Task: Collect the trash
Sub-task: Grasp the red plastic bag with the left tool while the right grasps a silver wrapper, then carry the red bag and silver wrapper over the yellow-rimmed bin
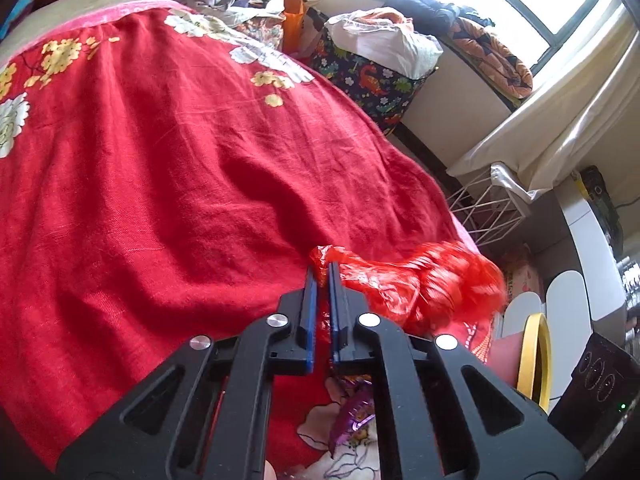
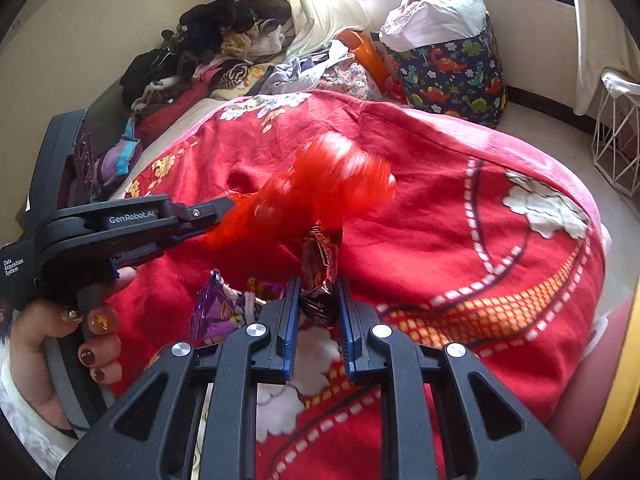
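Observation:
A thin red plastic bag hangs crumpled over the red flowered bedspread, and my left gripper is shut on its edge. From the right wrist camera the same bag blurs above the bed, with the left gripper coming in from the left in a person's hand. My right gripper is shut on a dark brown shiny snack wrapper standing upright between its blue pads. A purple foil wrapper lies on the bedspread just left of the right gripper; it also shows under the left gripper as the purple wrapper.
Piled clothes line the wall at the head of the bed. A dinosaur-print fabric bin stuffed with laundry stands beyond the bed. A white wire basket sits on the floor at right. A yellow-rimmed round object and a dark box stand beside the bed.

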`<state>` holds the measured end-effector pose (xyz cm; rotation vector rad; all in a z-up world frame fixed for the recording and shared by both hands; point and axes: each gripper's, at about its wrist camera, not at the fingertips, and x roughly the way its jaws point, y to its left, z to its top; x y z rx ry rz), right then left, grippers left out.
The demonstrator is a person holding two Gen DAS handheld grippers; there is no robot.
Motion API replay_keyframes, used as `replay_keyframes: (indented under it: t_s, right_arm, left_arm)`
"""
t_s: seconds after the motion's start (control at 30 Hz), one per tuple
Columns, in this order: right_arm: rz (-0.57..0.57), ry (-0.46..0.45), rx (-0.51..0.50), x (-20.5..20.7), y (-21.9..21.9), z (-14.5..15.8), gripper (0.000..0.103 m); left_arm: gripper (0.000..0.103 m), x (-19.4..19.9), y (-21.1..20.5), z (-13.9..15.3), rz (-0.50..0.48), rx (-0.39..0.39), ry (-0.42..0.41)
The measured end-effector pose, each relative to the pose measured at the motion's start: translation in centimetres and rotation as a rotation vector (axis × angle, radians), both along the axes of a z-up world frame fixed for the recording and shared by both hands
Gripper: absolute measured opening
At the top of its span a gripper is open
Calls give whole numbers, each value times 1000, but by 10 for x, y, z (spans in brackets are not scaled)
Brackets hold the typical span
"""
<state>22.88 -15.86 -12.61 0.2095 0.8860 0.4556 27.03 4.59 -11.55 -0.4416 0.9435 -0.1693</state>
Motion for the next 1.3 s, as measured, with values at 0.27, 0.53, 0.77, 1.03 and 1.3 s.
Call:
replay_keyframes:
  t_s: [0.27, 0.53, 0.77, 1.03, 1.3]
  right_arm:
    - [-28, -43, 3, -30, -26, 15, 17]
    - [-50, -72, 28, -53, -51, 30, 17]
    - [-59, -86, 104, -68, -70, 46, 16]
    - [-103, -133, 113, -82, -94, 66, 16]
    - [-177, -156, 108, -94, -126, 70, 16]
  left_arm:
    - [1, -24, -15, 33, -8, -17, -105]
    - [1, -45, -27, 68, -15, -33, -202]
    - [1, -59, -39, 90, -40, -45, -250]
    - [1, -65, -55, 105, -81, -41, -279]
    - [1, -75, -79, 113, -142, -33, -299]
